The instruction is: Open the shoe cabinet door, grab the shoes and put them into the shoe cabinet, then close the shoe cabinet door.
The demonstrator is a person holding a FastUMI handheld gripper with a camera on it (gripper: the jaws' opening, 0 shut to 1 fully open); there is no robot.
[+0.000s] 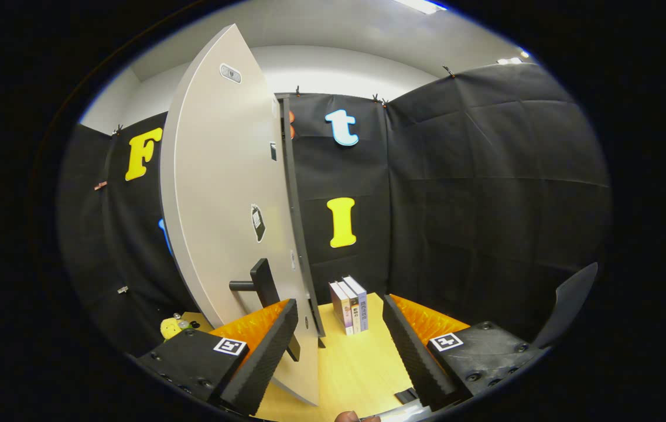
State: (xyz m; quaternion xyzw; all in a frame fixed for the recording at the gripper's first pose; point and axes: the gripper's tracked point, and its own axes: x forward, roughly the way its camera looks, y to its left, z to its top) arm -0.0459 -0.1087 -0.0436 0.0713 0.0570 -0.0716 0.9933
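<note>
Here the big shoe cabinet door stands swung out, edge-on, on the wooden surface — likely the door step. Its dark handle sits just ahead of the left finger. The hand-held gripper is spread wide, holding nothing. Three books stand beyond. Next, find the shoes.

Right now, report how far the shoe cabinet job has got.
Looks done: the cabinet door stands swung open, edge-on to the camera. In hand: the gripper is open and holds nothing; the door's edge sits between its fingers, with the handle by the left one. Left: no shoes are in sight here, so whether they are stowed cannot be told; the door is not yet closed. Books stand beyond.
</note>
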